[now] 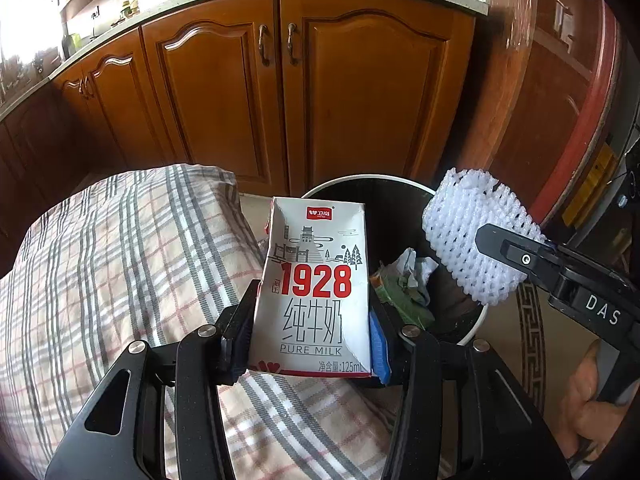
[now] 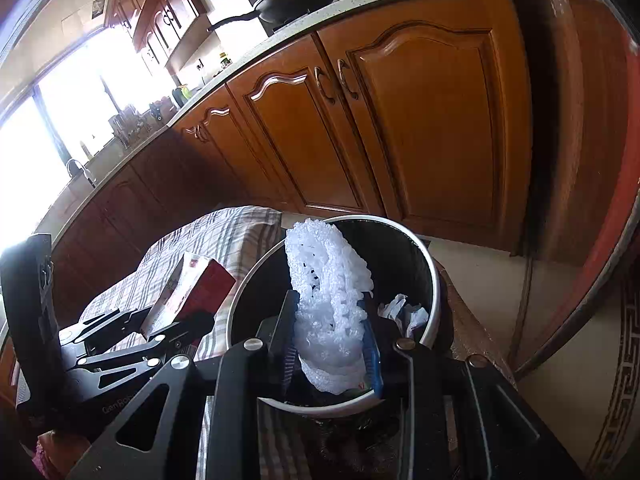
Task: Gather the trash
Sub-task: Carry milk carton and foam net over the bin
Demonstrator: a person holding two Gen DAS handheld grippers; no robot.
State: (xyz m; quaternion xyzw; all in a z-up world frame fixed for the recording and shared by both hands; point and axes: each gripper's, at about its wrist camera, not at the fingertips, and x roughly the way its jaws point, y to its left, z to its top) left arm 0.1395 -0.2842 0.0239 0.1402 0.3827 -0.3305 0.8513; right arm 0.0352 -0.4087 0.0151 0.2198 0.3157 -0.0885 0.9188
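Left gripper (image 1: 316, 320): clamped on a white milk carton (image 1: 316, 288) printed "1928 PURE MILK", held upright over the edge of a plaid cloth (image 1: 120, 260), just beside the bin.

Right gripper (image 2: 332, 344): closed on a white foam fruit net (image 2: 332, 300), squeezed between the pads, held above the bin's mouth.

Trash bin (image 1: 476, 316): round, white rim, dark inside, standing on the floor before brown wooden cabinets (image 1: 320, 92); crumpled paper and green scraps (image 1: 404, 280) already inside.
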